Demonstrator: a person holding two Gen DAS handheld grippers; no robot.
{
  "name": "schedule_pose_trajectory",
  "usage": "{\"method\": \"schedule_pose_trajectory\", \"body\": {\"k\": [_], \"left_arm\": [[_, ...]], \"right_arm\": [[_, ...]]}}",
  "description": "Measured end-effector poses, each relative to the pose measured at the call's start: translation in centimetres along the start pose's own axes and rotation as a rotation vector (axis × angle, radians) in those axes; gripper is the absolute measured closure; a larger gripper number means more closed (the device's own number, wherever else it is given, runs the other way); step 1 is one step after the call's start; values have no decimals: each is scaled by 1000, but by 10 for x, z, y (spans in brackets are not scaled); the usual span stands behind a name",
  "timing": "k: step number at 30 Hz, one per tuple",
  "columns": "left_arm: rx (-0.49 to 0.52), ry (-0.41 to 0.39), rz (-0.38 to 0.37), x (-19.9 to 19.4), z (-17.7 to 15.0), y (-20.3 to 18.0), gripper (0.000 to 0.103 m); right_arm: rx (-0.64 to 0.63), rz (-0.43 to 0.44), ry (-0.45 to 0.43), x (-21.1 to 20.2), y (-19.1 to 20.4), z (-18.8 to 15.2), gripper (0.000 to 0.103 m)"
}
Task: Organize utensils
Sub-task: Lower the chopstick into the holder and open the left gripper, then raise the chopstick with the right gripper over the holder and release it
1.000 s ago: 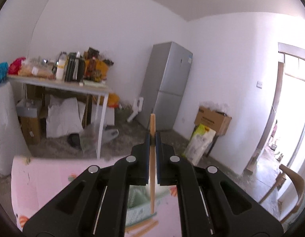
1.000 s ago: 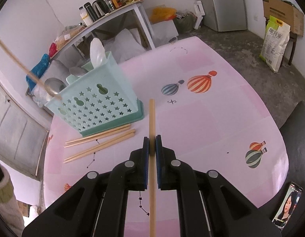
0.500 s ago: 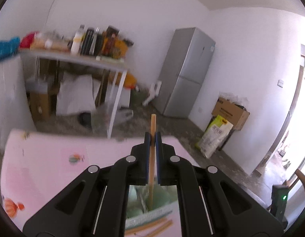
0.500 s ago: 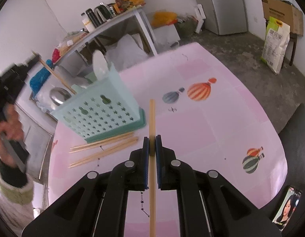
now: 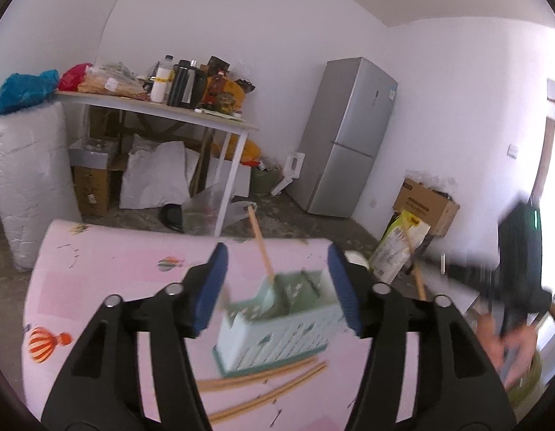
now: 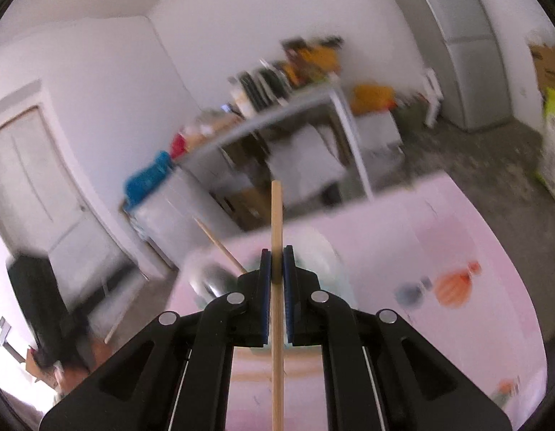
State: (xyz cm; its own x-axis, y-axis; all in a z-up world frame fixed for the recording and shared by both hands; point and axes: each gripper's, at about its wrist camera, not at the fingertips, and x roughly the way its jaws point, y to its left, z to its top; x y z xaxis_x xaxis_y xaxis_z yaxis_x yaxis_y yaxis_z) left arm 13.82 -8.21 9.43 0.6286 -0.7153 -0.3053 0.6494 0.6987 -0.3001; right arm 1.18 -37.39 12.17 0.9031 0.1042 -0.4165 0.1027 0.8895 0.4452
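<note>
Since a second ago the left hand-held gripper [image 5: 277, 287] has let its chopstick [image 5: 260, 242] drop into the basket [image 5: 277, 330] on the surface [image 5: 98, 269], jaws opening empty, while the right hand-held gripper [image 6: 276, 280], clamping another chopstick [image 6: 276, 222], next needs lowering into that basket

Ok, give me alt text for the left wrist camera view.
The left gripper, jaws opening with nothing between the pads, frames a mint utensil caddy on a pink table; one chopstick stands in it, others lie beside its base.
</note>
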Motion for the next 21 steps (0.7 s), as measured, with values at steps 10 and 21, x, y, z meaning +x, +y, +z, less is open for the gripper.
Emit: {"method": "schedule_pose_trajectory", "body": {"k": [10, 21], "left_arm": [[53, 91, 90, -27, -48, 8, 24], [27, 113, 132, -16, -51, 25, 23]], "right_arm": [[-184, 129, -288, 49, 57, 59, 96], [-302, 45, -307, 127, 63, 52, 96]]}}
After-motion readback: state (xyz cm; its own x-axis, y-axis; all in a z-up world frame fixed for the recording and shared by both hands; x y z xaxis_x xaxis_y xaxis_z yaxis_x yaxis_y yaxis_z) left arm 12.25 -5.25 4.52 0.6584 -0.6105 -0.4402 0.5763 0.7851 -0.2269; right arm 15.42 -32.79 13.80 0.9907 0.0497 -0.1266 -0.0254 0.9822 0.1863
